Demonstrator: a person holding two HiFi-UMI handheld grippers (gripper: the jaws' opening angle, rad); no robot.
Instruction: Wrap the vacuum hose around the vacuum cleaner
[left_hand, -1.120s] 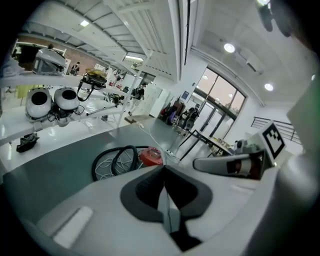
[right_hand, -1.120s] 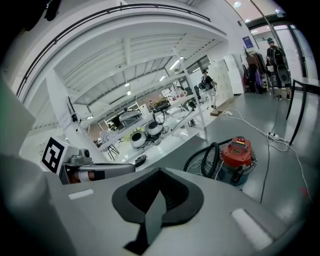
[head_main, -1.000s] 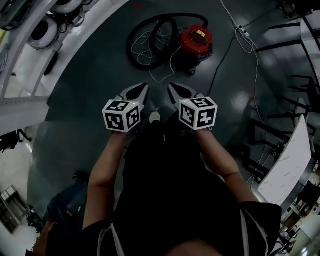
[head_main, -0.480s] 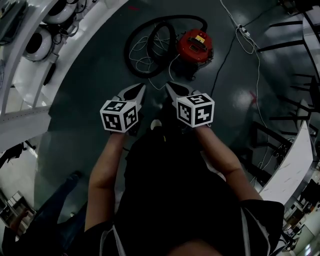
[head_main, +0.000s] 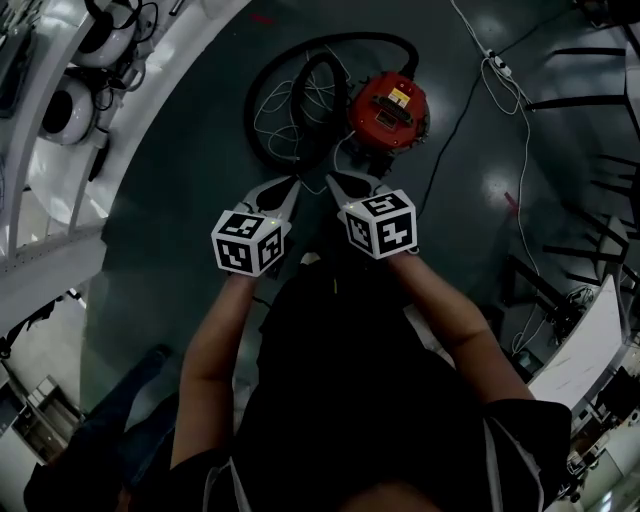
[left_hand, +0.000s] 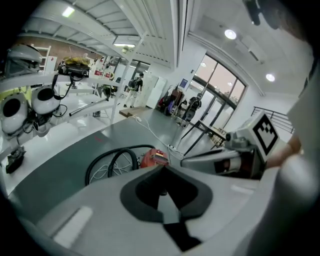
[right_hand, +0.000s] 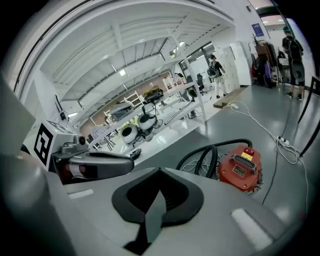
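A red vacuum cleaner (head_main: 389, 110) stands on the dark grey floor ahead of me; it also shows in the right gripper view (right_hand: 241, 168) and in the left gripper view (left_hand: 153, 158). Its black hose (head_main: 300, 75) lies looped on the floor to the vacuum's left, arching over to the canister's top. A thin white cord (head_main: 287, 118) is tangled inside the loop. My left gripper (head_main: 290, 186) and right gripper (head_main: 334, 184) are held side by side, short of the vacuum, both shut with nothing between the jaws.
A black power cable (head_main: 450, 120) runs from the vacuum toward a white power strip (head_main: 497, 63) at the upper right. White round machines (head_main: 70, 100) sit on the pale floor at left. Dark frames (head_main: 590, 110) and a white board (head_main: 590, 345) stand at right.
Both grippers have moved forward toward the vacuum cleaner, which now sits closer to their tips in the head view. The jaws stayed shut.
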